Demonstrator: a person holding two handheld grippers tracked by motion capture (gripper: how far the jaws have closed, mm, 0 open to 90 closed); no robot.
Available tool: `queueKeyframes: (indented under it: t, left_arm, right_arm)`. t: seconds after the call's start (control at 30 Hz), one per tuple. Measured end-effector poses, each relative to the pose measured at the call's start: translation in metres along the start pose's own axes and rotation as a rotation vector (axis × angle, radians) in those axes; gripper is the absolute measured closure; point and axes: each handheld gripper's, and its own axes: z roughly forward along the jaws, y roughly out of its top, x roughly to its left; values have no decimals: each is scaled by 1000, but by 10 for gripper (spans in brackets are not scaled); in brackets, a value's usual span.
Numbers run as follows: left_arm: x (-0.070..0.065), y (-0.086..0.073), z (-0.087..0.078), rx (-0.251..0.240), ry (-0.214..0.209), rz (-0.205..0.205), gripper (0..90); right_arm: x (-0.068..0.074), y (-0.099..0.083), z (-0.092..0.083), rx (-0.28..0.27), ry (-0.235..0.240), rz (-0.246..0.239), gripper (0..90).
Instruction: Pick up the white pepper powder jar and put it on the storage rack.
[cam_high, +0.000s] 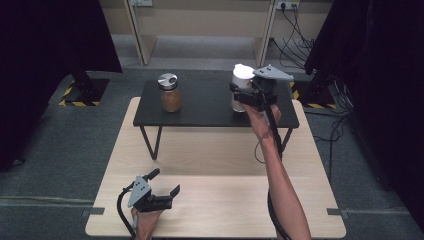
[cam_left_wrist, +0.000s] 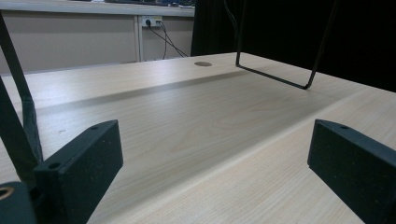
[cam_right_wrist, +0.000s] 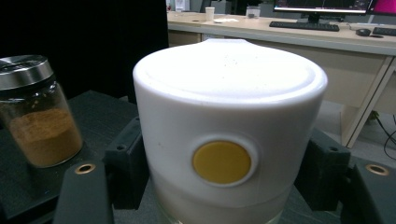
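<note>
Container (cam_high: 241, 80), white, lidded, with a round yellow spot on its side, sits between the jaws of the right gripper (cam_high: 243, 95); both black jaws press against its sides, one each side, as the right gripper view shows. Landmark: black shelf (cam_high: 210, 107), a low raised board on wire legs standing on the far half of the wooden table (cam_high: 210, 165). The container is at the right end of this shelf, over its top; whether its base touches the board cannot be told. Glass jar (cam_high: 170, 93), metal lid, brown powder inside, stands upright on the shelf toward its left end, well apart from the container. Left gripper (cam_high: 163, 183) is on the near side of the shelf, low over the table's front left part, held in a hand (cam_high: 146, 221). Its jaws are spread wide with bare table between them and nothing gripped. One wire leg (cam_left_wrist: 280, 60) of the shelf appears beyond them.
</note>
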Motion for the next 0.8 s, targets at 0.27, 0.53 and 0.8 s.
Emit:
queueKeyframes:
  t: [0.27,0.53,0.8]
  left_arm:
    - [0,0,0,-1,-2,-2,25]
    - [1,0,0,-1,-2,-4,25]
    - [0,0,0,-2,-2,-5,24]
  right_arm:
    - [1,-1,8,-6,-14,8,309]
    - [1,-6,14,-11,-36,20,309]
    - [3,-12,17,-15,-50,12,308]
